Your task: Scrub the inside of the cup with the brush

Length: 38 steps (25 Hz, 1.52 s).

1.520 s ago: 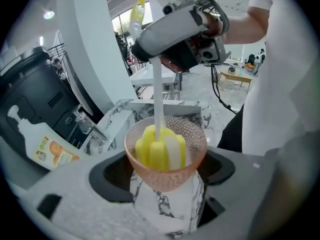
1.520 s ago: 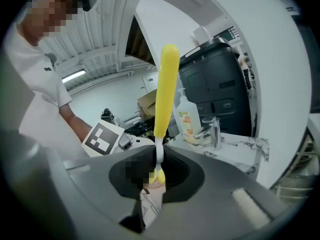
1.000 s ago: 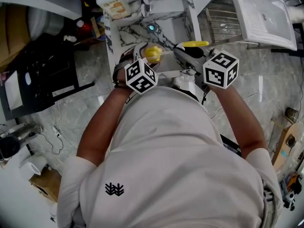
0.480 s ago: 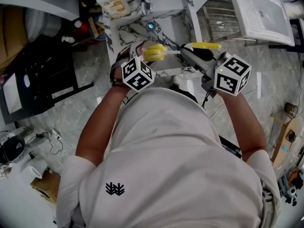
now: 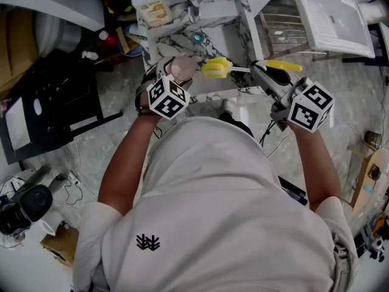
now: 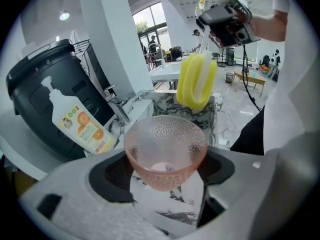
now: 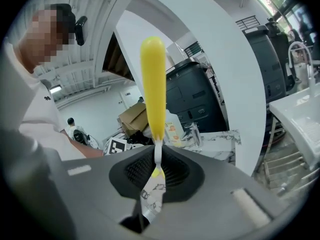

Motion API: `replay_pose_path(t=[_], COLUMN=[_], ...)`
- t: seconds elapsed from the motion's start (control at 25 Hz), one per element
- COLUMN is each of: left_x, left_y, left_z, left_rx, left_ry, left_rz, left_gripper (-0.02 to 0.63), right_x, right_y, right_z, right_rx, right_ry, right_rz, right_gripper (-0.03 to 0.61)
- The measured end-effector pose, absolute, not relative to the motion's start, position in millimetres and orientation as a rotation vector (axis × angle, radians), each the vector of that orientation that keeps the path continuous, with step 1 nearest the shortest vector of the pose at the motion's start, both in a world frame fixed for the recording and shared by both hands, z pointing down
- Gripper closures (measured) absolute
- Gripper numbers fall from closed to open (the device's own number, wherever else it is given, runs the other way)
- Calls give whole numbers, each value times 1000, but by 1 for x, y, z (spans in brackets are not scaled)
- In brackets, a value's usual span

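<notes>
A pink translucent cup [image 6: 165,151] sits between the jaws of my left gripper [image 6: 165,170], which is shut on its sides with the cup's mouth facing outward. In the head view the cup [image 5: 182,69] is over the marble sink, just ahead of the left gripper [image 5: 176,76]. The brush's yellow sponge head [image 6: 196,81] hangs just beyond the cup's rim, outside it. My right gripper [image 7: 156,171] is shut on the brush's thin white stem [image 7: 157,154]. In the head view the sponge head [image 5: 217,67] lies right of the cup, and the yellow handle end [image 5: 282,66] sticks out behind the right gripper [image 5: 258,72].
A marble sink [image 5: 237,29] with a faucet [image 5: 193,5] lies under both grippers. A soap bottle with an orange label [image 6: 82,129] stands at its left, next to a black bin [image 6: 50,84]. A wire rack [image 5: 285,26] and a white tray [image 5: 334,17] are at the right.
The brush's sponge head has drawn back to the right, away from the cup. The right gripper has shifted right and the left gripper slightly left, so they stand farther apart.
</notes>
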<state>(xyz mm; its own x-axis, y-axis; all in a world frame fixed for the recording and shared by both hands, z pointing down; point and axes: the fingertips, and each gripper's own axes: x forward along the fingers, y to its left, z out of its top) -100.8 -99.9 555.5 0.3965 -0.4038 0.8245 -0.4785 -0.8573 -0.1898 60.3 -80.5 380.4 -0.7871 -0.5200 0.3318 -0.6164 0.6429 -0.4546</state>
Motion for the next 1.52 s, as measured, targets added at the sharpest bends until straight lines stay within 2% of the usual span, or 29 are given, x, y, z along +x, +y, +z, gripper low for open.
replay_pose_path(t=[0.6,1.52], left_x=[-125,-161], left_y=[-78,-60], left_z=[516,505], left_rx=[2589,2590], left_ry=[-828,-861], left_rz=[1226,1182], left_gripper=[236,235], right_x=[65,35], right_y=[-58,-40], right_z=[416,420], right_rx=[1053,1011], right_ry=[-2547,-2525], right_rz=[784,722], right_gripper=[535,535])
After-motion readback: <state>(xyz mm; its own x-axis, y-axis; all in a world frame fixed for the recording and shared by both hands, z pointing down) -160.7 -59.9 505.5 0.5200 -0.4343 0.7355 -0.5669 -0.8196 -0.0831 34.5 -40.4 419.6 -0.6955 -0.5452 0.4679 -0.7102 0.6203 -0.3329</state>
